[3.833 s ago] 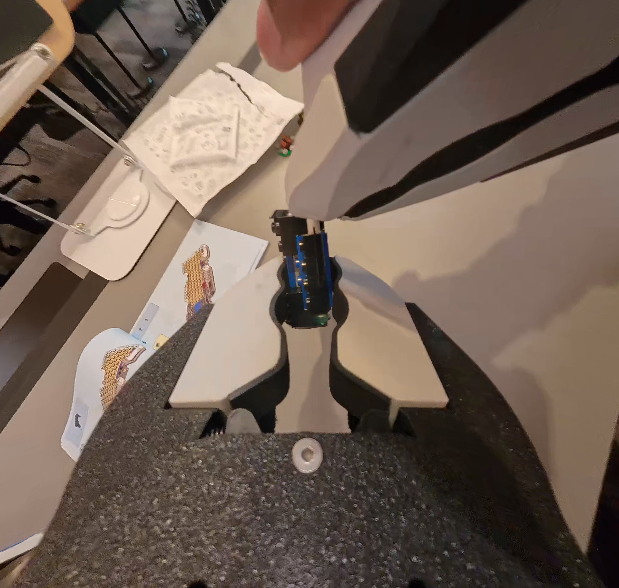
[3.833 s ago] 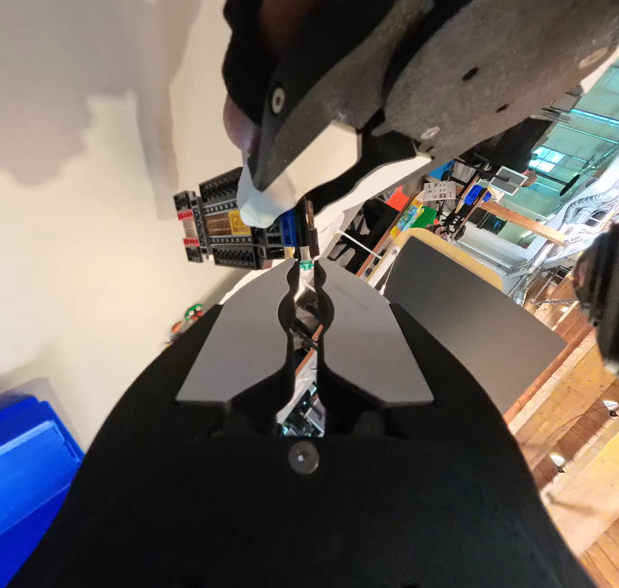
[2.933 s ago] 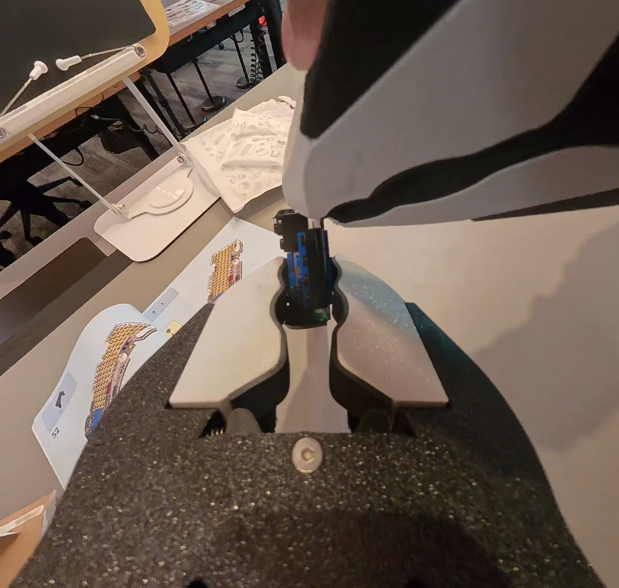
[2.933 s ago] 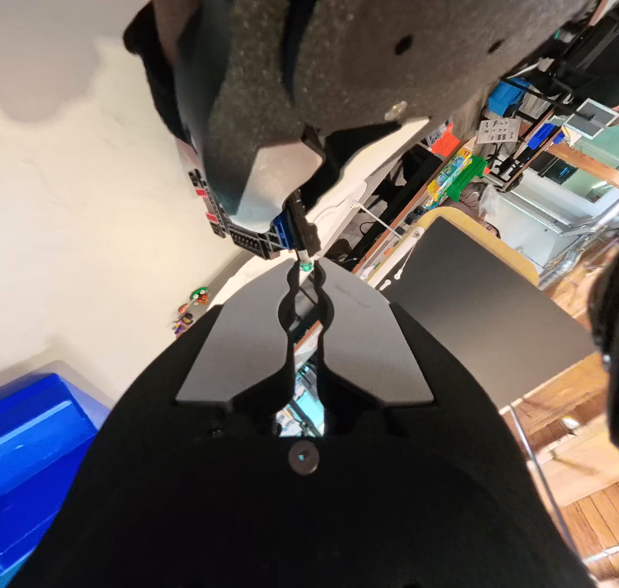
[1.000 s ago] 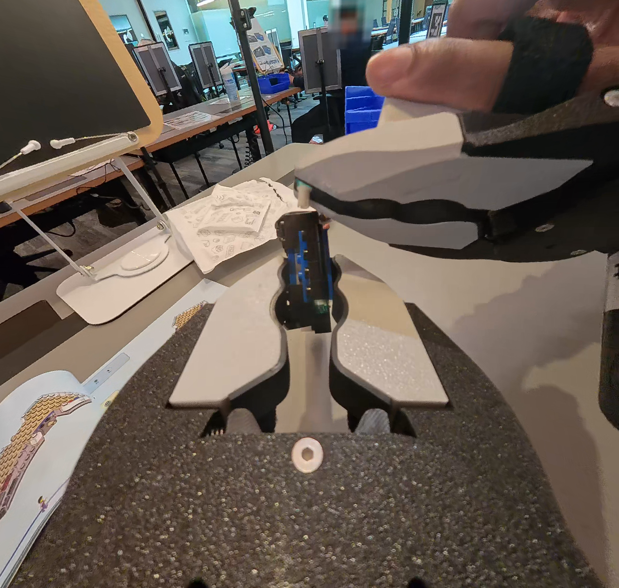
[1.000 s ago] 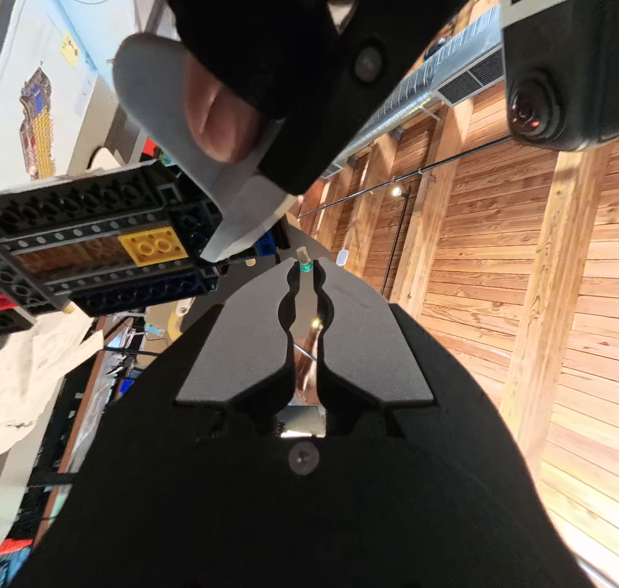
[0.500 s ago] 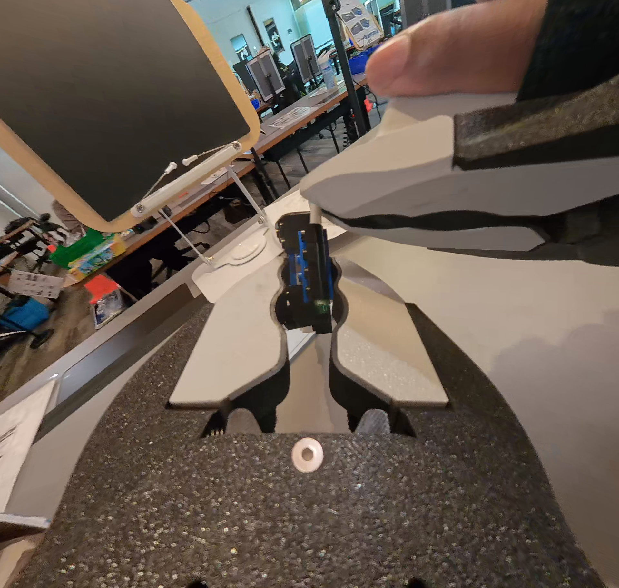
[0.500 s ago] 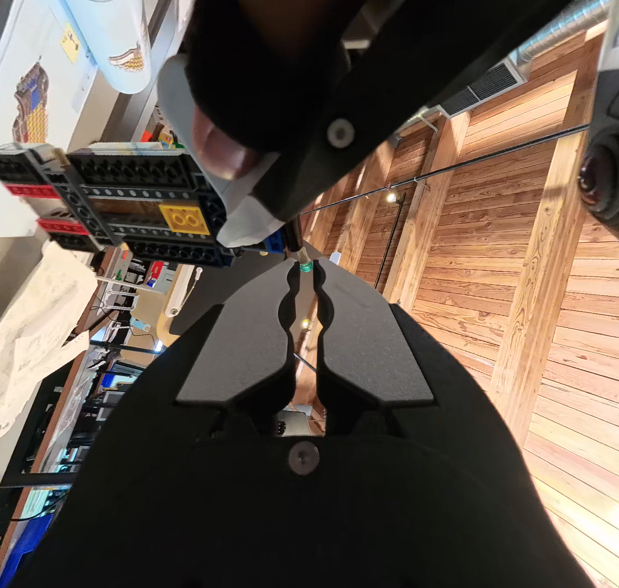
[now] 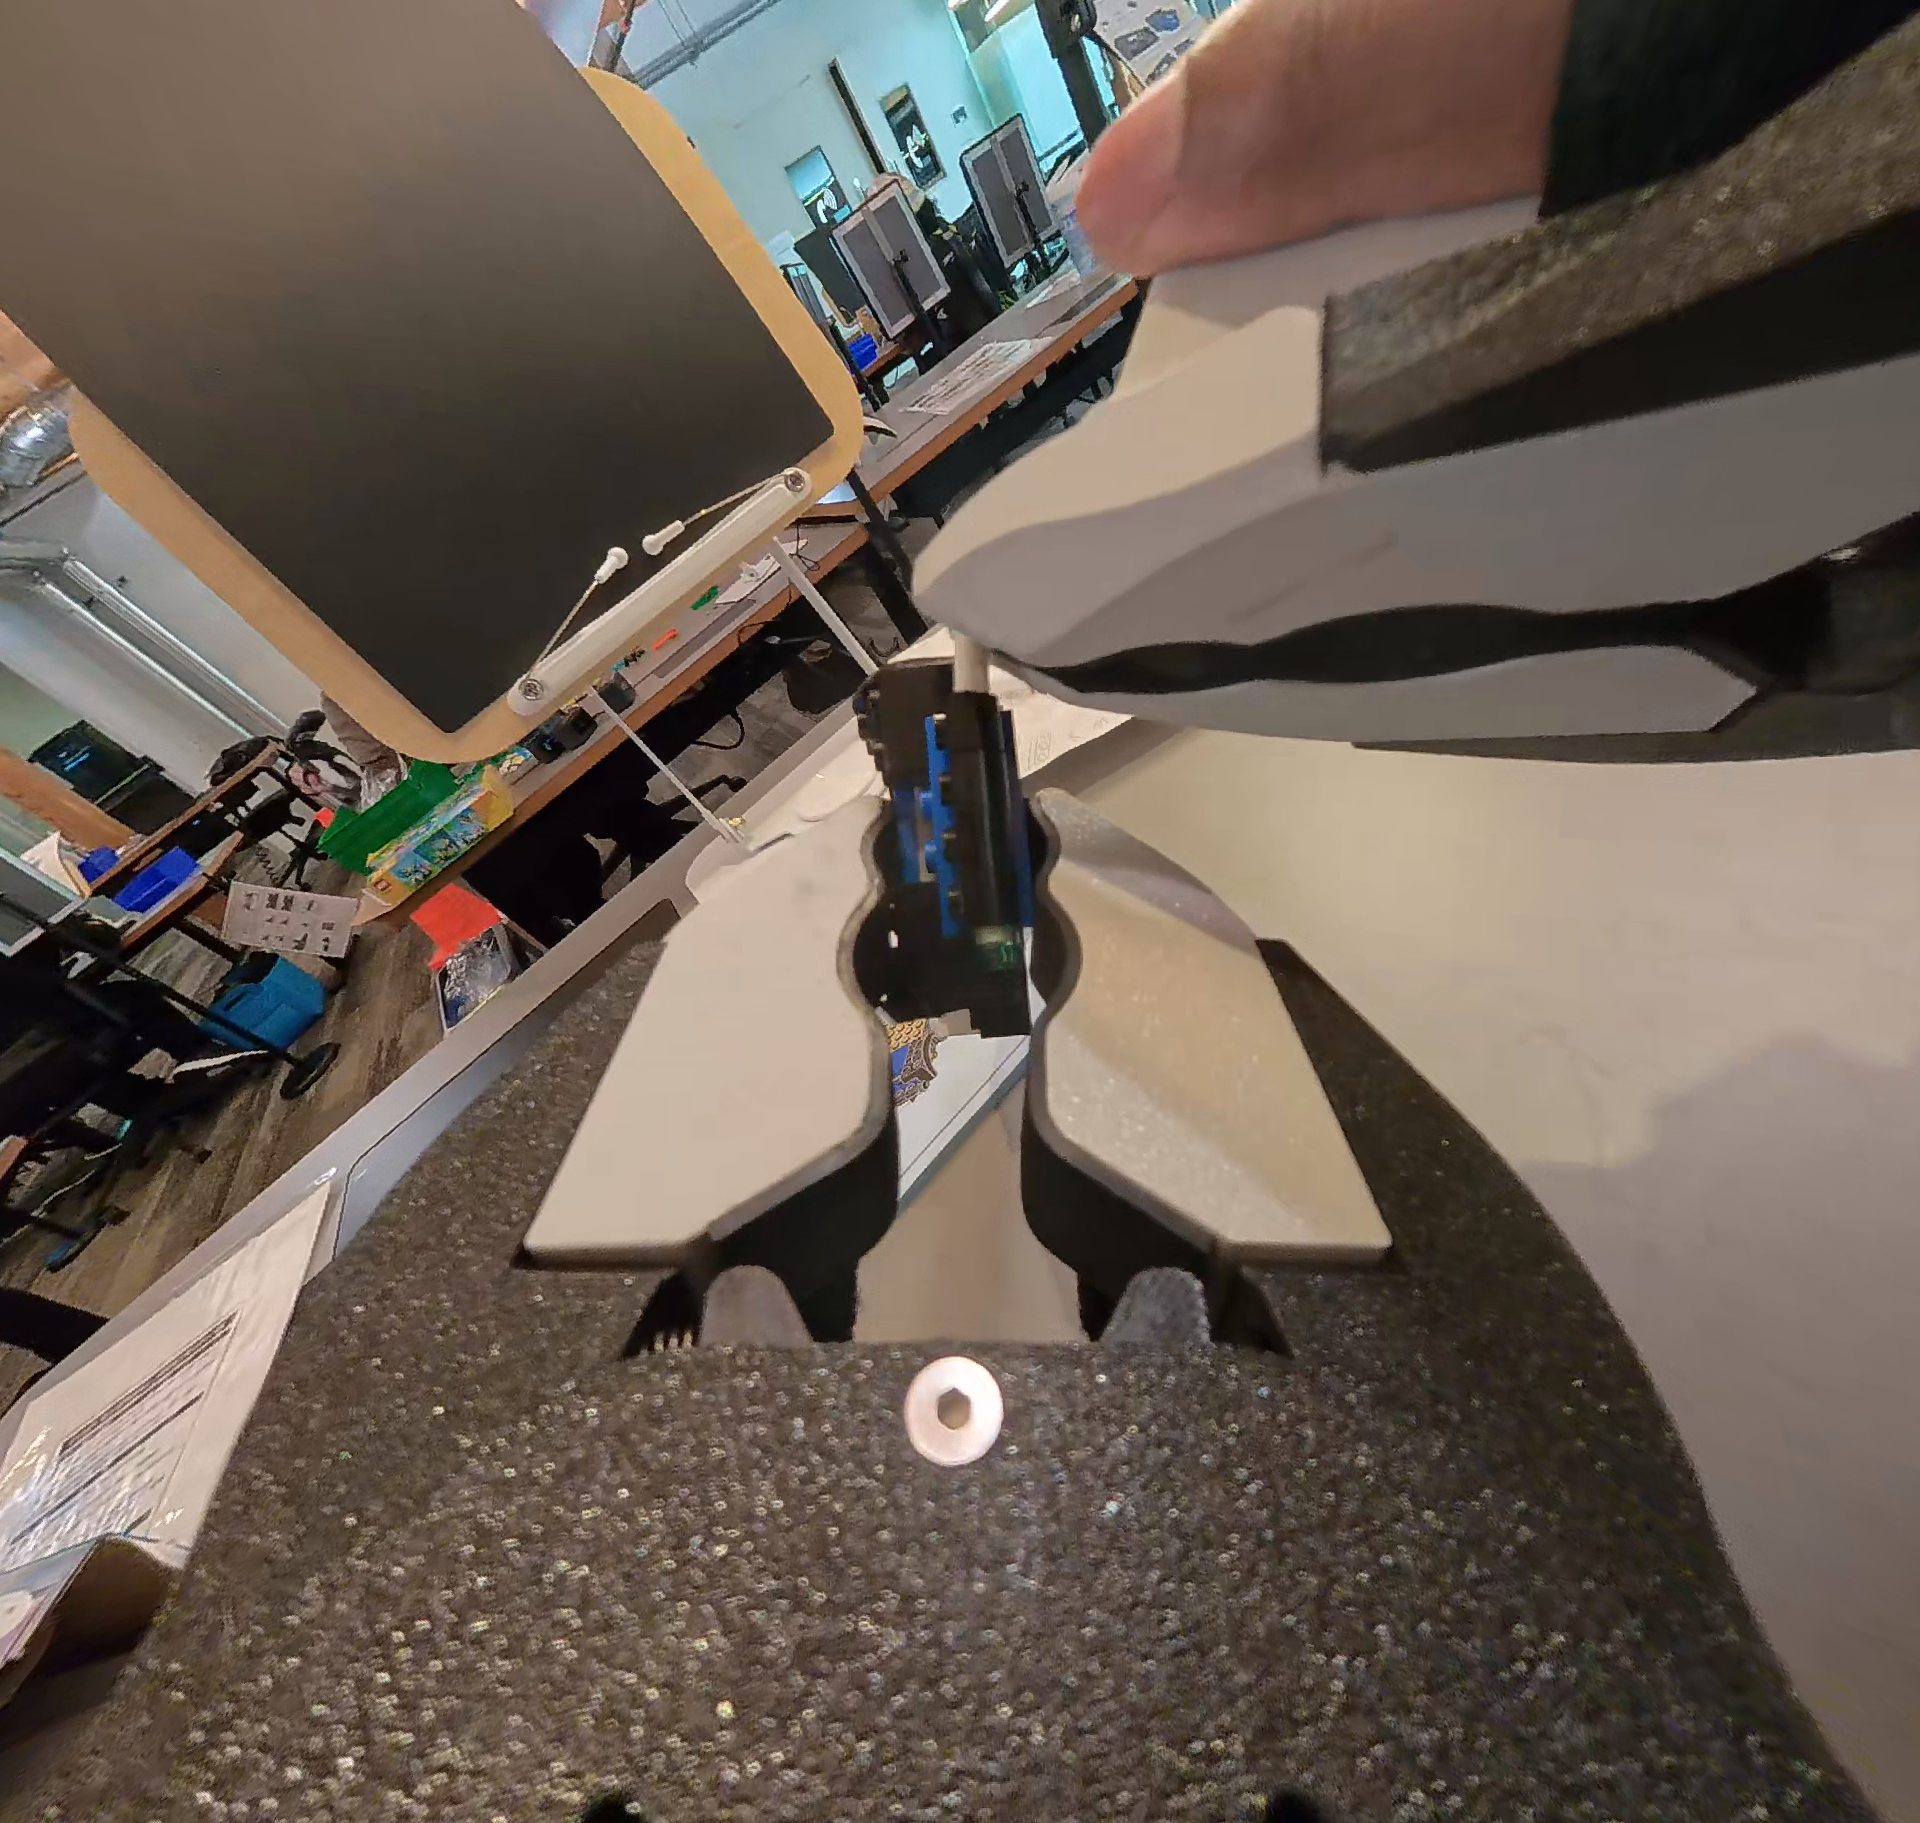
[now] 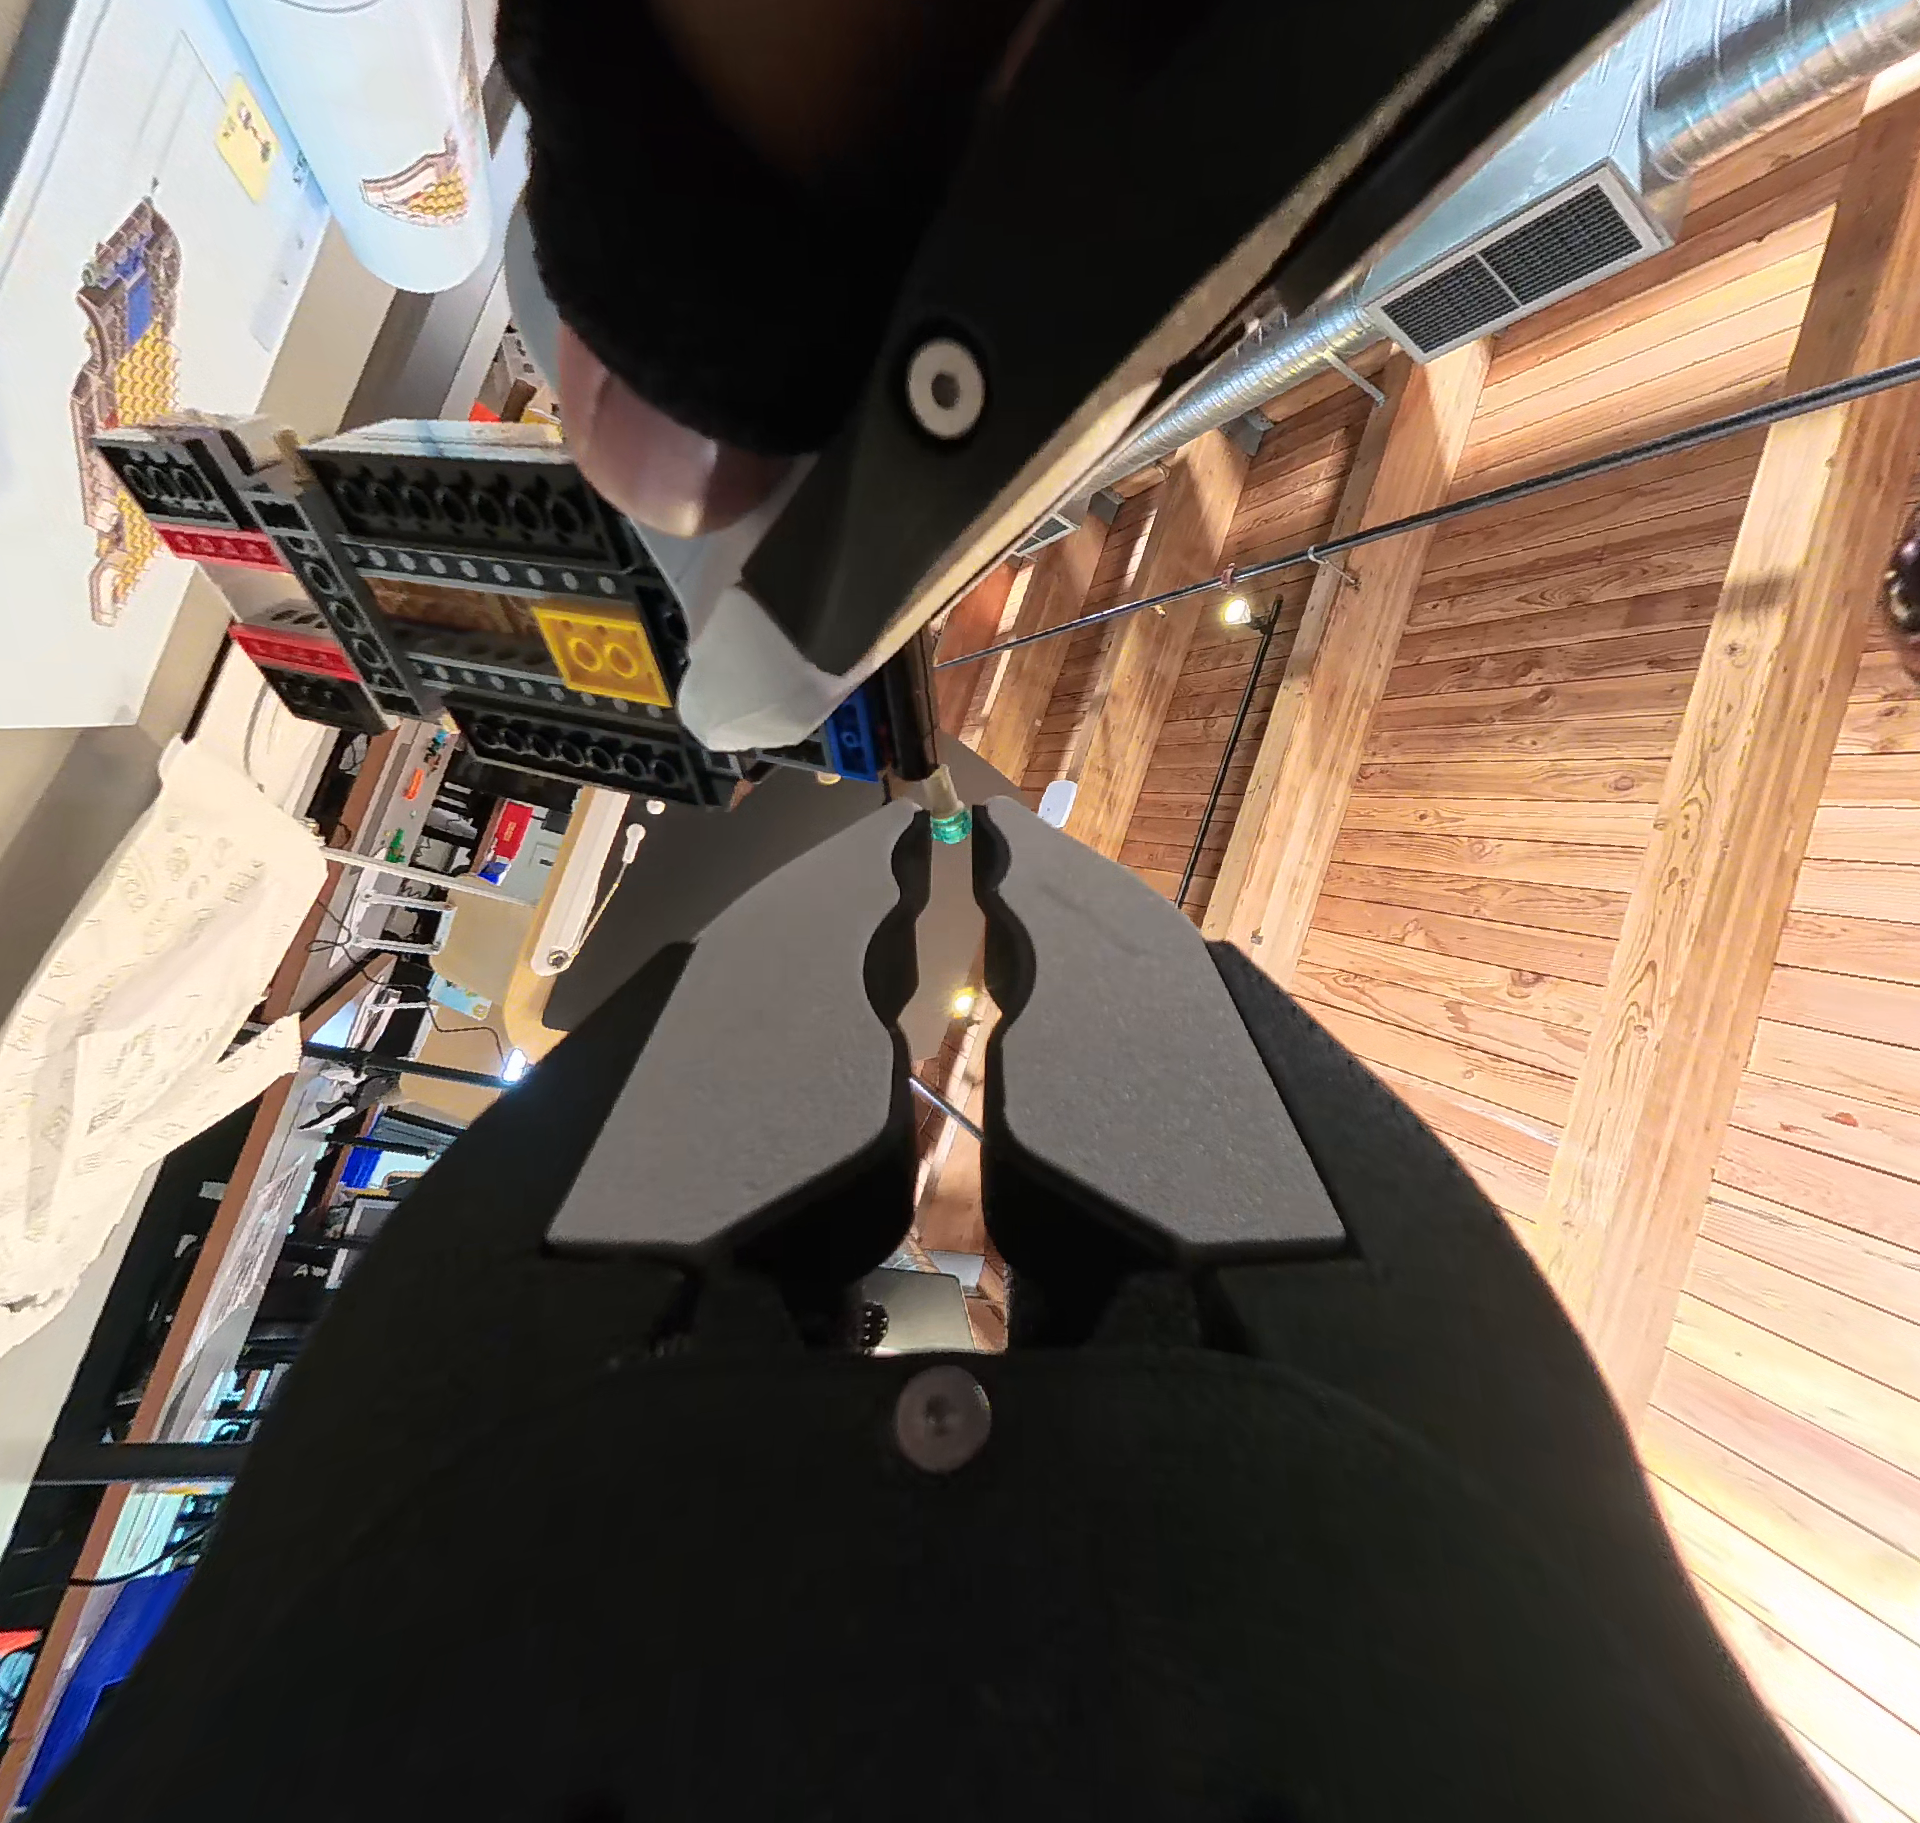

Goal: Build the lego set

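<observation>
Listing from the left view's left edge: printed sheet (image 9: 156, 1378) at the table's near corner; black panel with a pale wood border (image 9: 364, 319) propped on a wire stand; coloured boxes (image 9: 436, 828) on the floor behind. At centre is the left gripper (image 9: 956, 838), its pale fingers (image 9: 748, 1025) pinched on the narrow end of a black-and-blue brick assembly (image 9: 935, 817), which is held clear of the grey table (image 9: 1455, 942). Above and to the right is the right gripper (image 9: 961, 646), reaching in sideways under a thumb (image 9: 1299, 132), with a short white peg (image 9: 971, 667) coming down from its tip onto the top of the assembly. In the right view, from the left: open instruction booklet (image 10: 156, 319); crumpled printed bag (image 10: 125, 994); the same assembly seen broadside, with red end pieces (image 10: 208, 547) and a yellow brick (image 10: 603, 651) set in black beams. The left gripper's white fingertip (image 10: 748, 693) grips its right end. At centre the right gripper's jaws are nearly together, nipping a small translucent green stud (image 10: 949, 826) that bears the pale peg – the peg's far end meets the assembly's black end face, but I cannot tell whether it is seated. Wooden plank wall (image 10: 1558, 734) and a metal duct (image 10: 1558, 215) lie to the right.
</observation>
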{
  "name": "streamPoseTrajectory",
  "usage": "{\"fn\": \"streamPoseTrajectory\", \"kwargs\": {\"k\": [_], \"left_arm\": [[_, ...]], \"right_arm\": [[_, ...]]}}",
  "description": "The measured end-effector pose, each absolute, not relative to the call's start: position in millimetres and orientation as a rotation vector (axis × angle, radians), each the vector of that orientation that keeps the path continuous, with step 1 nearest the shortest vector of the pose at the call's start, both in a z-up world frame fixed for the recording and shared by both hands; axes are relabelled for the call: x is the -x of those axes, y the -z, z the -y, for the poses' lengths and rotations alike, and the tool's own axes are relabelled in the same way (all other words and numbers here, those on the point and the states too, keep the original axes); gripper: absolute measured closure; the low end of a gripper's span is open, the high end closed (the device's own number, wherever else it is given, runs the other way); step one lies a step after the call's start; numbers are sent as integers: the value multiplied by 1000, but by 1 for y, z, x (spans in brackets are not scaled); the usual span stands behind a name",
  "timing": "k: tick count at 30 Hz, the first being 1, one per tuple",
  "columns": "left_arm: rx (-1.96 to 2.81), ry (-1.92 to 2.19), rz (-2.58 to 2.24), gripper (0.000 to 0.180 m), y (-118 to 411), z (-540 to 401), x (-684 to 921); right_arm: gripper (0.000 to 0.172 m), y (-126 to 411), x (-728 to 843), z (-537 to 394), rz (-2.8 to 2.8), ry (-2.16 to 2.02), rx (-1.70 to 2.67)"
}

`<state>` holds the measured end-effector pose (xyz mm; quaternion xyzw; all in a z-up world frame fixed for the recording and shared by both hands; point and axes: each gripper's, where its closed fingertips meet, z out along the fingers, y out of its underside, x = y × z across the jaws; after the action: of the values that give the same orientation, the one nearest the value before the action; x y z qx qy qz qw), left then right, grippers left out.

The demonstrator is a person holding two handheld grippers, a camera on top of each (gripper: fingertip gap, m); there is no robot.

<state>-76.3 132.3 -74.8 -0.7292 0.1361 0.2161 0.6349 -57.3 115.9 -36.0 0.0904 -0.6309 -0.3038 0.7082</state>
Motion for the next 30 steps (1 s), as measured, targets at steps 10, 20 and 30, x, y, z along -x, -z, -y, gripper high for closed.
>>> {"fn": "streamPoseTrajectory", "kwargs": {"k": [10,20,30], "left_arm": [[1630,-523,-331,159,71,-133,73],[1601,-556,-343,159,68,-133,72],[1577,-629,-338,159,65,-133,75]], "right_arm": [[165,38,56,-120,1425,672,-185],[165,36,56,-120,1426,629,-129],[165,34,58,-119,1402,632,-119]]}}
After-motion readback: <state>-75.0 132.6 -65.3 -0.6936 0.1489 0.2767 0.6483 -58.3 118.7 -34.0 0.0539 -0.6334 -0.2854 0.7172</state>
